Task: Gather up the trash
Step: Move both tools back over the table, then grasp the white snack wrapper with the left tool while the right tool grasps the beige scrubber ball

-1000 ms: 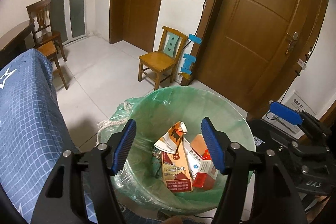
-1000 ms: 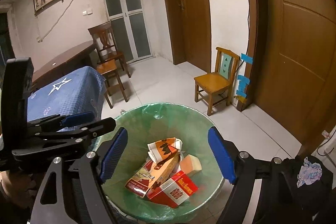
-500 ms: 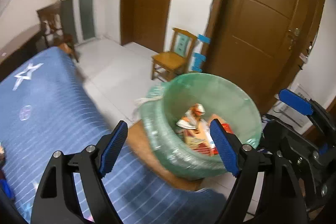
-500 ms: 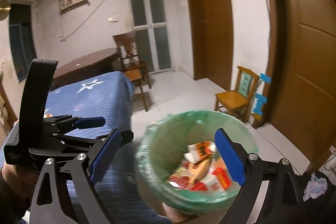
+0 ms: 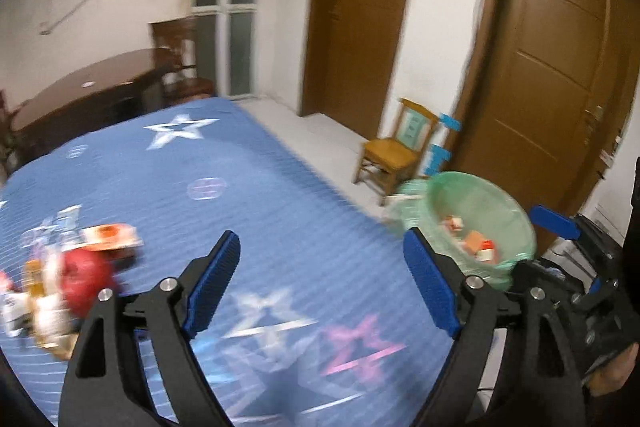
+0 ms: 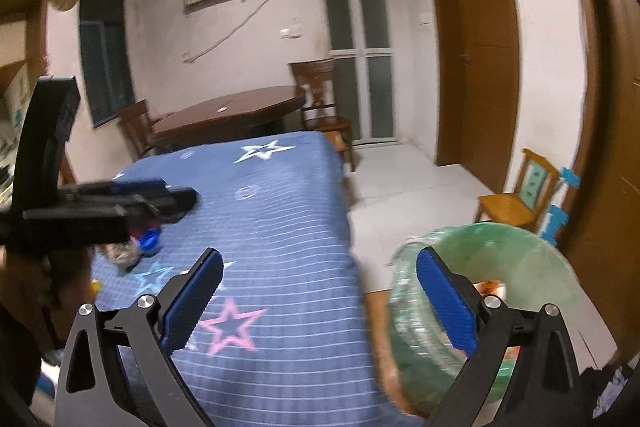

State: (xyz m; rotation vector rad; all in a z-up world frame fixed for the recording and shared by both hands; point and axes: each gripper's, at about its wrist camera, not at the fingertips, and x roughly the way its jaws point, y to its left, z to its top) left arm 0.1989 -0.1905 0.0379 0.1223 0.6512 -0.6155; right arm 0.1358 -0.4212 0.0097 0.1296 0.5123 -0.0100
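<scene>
Left wrist view, left to right. Far left of the left claw, near the picture's edge: a blurred heap of trash on the blue star-patterned cover, with a red round lump, an orange-and-white packet and pale wrappers, too smeared to name singly. Well apart from the claw's left finger. Left claw spread wide, having just been opening, nothing between the blue pads, only cover beneath. Beyond the claw: a dark round table with a dark chair behind it. Right of the claw, past the cover's edge: a bin with a green bag, cartons and packets inside, just behind the right finger in the picture. Beyond the bin: a small yellow chair against the wall, then a brown door. Far right: the right claw seen from the side.

Right wrist view, left to right. Far left: the left claw side-on, above blurred scraps and a blue cap-like piece on the cover. Right claw spread wide, also just been opening, empty, over the cover near its edge. Behind its right finger: the bin with a green bag, standing beside the cover, on a brownish base.
</scene>
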